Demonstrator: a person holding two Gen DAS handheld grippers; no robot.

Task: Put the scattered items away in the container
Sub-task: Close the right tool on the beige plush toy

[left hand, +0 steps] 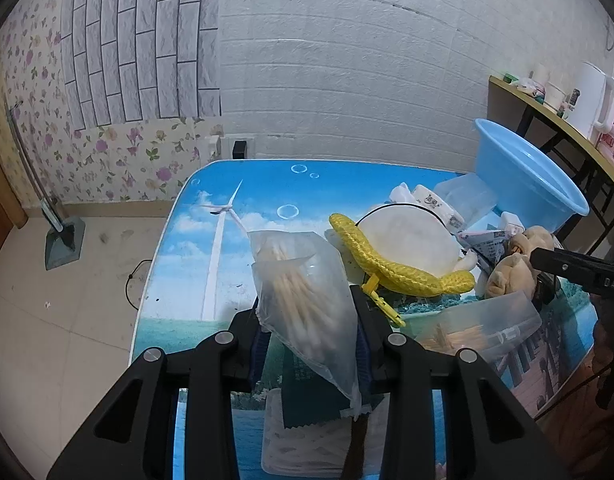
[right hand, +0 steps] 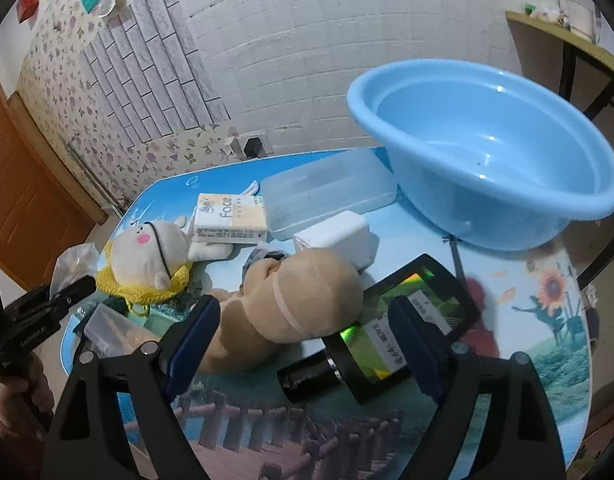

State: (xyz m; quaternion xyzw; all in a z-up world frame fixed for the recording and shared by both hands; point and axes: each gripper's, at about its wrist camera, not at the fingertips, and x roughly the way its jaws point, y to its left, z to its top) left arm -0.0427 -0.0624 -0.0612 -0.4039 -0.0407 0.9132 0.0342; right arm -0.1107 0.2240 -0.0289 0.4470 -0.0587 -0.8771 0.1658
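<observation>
Left gripper (left hand: 309, 324): we see its jaws pinched on a clear bag of cotton swabs (left hand: 303, 300), held above the printed table (left hand: 195, 240). Right gripper (right hand: 303, 328): jaws spread wide, a tan plush toy (right hand: 291, 300) lying between them; we cannot tell if the pads touch it. Blue basin (right hand: 487, 152) sits at the table's far right, behind the clutter.

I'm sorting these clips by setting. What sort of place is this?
Most likely a room in a home: floral wallpaper beside white brick-pattern wall panels, a scenic-print table strewn with household bits, and a side shelf with a white kettle.
</observation>
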